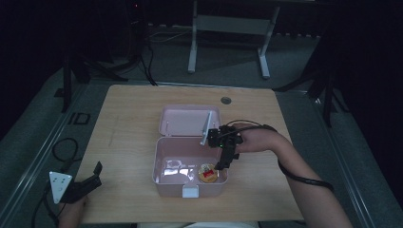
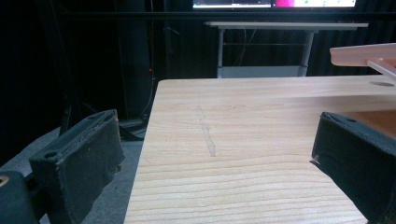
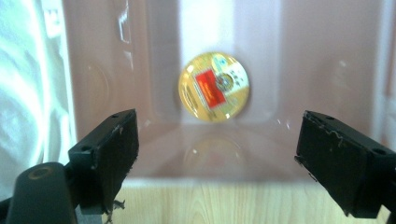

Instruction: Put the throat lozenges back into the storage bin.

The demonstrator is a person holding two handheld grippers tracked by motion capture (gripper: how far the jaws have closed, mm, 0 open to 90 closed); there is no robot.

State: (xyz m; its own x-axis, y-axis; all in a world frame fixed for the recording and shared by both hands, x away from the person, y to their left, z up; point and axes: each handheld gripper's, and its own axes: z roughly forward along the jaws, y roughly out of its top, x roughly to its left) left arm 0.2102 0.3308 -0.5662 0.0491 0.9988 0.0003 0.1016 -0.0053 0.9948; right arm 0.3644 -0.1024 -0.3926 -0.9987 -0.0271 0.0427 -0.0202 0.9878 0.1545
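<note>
Pink plastic box [image 1: 164,164] sits open on the wooden table [image 1: 123,123], lid [image 1: 183,121] laid back behind it. Gold round tin [image 1: 208,173] with a red label lies on the box floor, straight ahead of and just below the right gripper [image 1: 223,164]; jaws wide apart, nothing held. In the right gripper view the tin [image 3: 214,87] is centred between the jaws but beyond their tips, not touching. Left gripper [image 1: 90,183] rests well off to the side at the table's near corner, jaws wide, empty. Judgement: either the tin is just placed and lid closing remains, or pick-up hasn't begun; can't tell which.
</note>
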